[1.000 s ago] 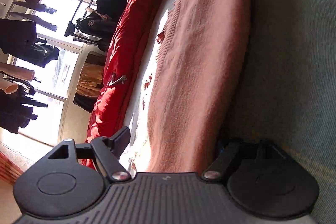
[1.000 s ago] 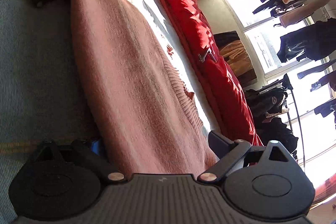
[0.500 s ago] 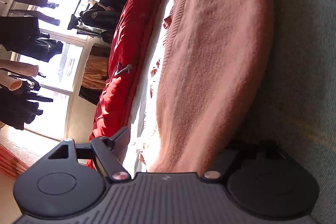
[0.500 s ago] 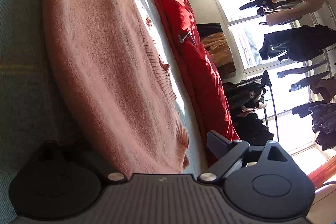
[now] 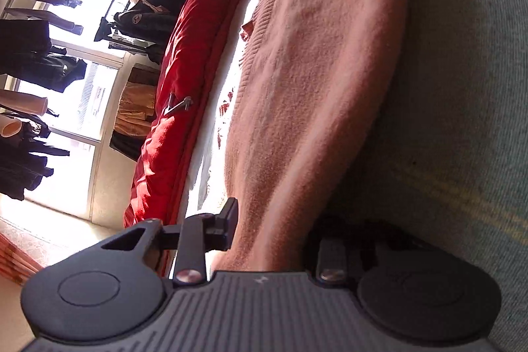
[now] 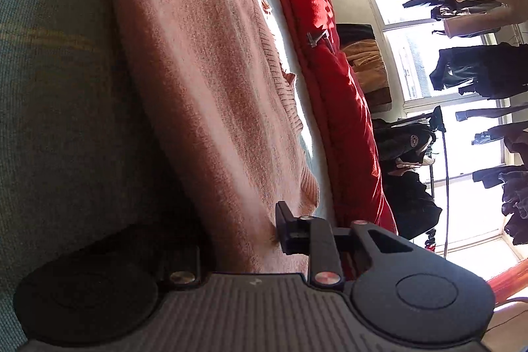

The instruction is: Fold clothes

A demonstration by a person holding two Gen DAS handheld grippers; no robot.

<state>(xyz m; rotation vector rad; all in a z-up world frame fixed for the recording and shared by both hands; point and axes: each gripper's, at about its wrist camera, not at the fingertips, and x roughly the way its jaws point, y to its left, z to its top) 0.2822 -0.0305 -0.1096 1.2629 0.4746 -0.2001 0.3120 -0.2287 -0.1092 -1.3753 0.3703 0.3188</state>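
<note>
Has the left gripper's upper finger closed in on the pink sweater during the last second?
Yes. The left gripper has narrowed: its finger slid inward along the black gripper body onto the pink sweater.

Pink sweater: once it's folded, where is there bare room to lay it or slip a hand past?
Bare grey-green cover borders the pink sweater on its folded side; roomiest. A narrow white strip runs between its ribbed hem and the red duvet: tight. Both grippers' jaws have closed on the sweater's ends.

Left gripper being held turned sideways, jaws being kept clamped on fabric, right gripper being held likewise
</note>
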